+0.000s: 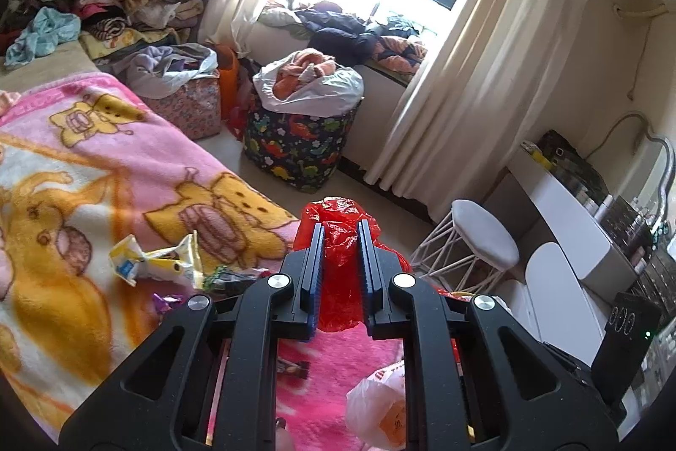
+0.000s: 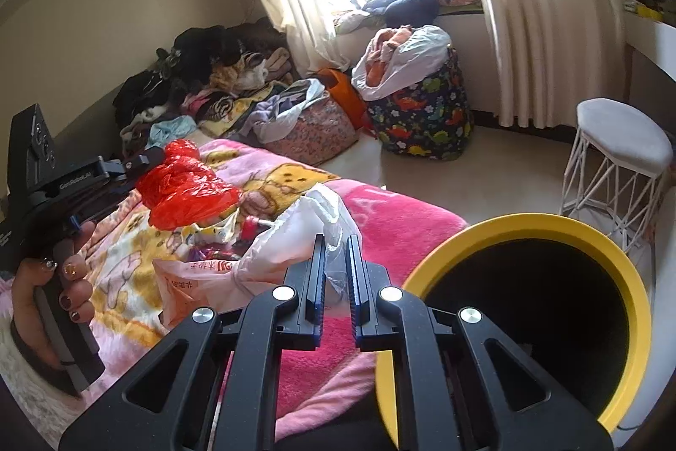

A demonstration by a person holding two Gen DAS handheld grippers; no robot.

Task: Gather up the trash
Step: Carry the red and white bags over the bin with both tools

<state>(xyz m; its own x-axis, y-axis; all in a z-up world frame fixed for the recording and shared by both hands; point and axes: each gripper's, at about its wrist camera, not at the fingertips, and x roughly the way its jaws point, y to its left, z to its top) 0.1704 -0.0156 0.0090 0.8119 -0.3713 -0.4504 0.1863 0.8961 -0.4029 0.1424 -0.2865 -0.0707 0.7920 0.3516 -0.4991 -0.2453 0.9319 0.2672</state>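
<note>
Bed with pink cartoon blanket [image 2: 126,261], seen from both wrist cameras, carrying the litter to be collected; a yellow-rimmed bin [image 2: 524,227] stands at the bed's near corner, just right of the right gripper [image 2: 336,273] and well apart from the left gripper [image 1: 341,269]. The right gripper is therefore judged the nearer to the bin mouth, and the coming drop lies rightward and slightly down from its fingers. Its jaws stand narrowly apart, pinching a fold of the white plastic bag [image 2: 270,252], which trails leftward across the blanket. The left gripper, jaws close together, clamps the red plastic bag [image 1: 338,239], raised above the bed. Loose wrappers [image 1: 160,261] lie on the blanket between the two bags. A white stool [image 2: 621,151] stands beyond the bin, clear of the path.
</note>
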